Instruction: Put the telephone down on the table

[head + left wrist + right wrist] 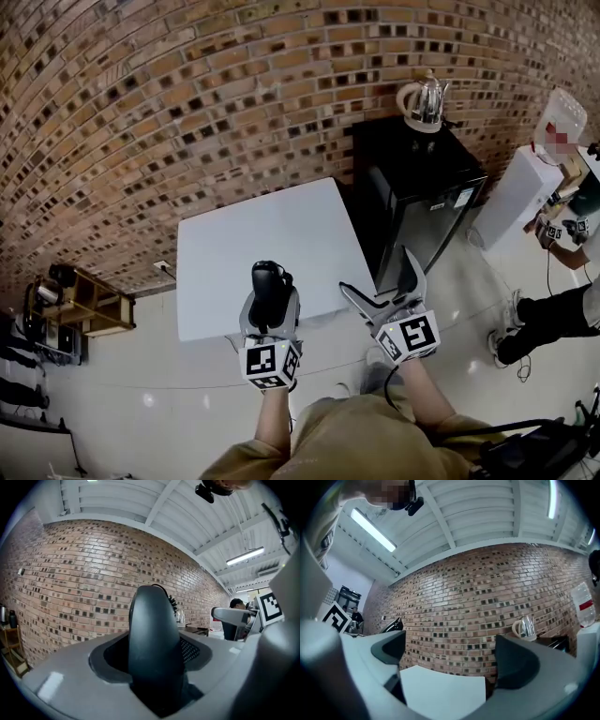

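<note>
White sq. table (pixel 262 244) stands on the pale floor (pixel 141 394), far edge by the brick wall (pixel 141 112), maybe touching. Black cabinet (pixel 412 178) just to its right carries a kettle (pixel 427 101).

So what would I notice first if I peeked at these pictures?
The black telephone clamped in the left claw, at the near side of the white table. Beside it, the right claw is wide open and empty. Further back, a shiny kettle sits on a black cabinet by the brick wall.
</note>
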{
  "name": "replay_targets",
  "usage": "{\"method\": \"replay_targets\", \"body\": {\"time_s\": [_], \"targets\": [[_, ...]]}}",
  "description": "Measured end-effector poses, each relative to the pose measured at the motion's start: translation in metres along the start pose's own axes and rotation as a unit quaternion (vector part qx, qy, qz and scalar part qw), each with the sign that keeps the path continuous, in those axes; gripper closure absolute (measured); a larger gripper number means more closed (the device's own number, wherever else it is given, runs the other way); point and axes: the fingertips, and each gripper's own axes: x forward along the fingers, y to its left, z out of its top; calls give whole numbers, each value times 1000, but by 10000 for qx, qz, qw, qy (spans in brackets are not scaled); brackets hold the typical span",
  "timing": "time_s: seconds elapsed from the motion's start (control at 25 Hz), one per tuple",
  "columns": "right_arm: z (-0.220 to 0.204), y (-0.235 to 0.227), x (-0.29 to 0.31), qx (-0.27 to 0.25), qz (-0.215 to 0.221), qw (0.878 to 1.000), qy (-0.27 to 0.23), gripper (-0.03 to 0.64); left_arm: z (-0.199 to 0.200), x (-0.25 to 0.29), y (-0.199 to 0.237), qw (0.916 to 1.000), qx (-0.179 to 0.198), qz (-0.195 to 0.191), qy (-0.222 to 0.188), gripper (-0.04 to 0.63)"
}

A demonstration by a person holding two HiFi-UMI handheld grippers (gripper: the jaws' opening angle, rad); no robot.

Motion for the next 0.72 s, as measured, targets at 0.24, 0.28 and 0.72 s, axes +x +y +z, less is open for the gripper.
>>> {"method": "replay_targets", "body": {"time_s": [0.24,0.28,0.72], "targets": [[-73,-63,80,47,505,9985,-213,34,-71,109,36,9992,-25,354,191,316],[-86,-71,97,53,649,9977,-199,34,-86,129,42,9987,-22,423,281,316],[-209,-148,231,648,1513,9864,30,35,-287,314,146,9681,-516,1015,2233,316]]}}
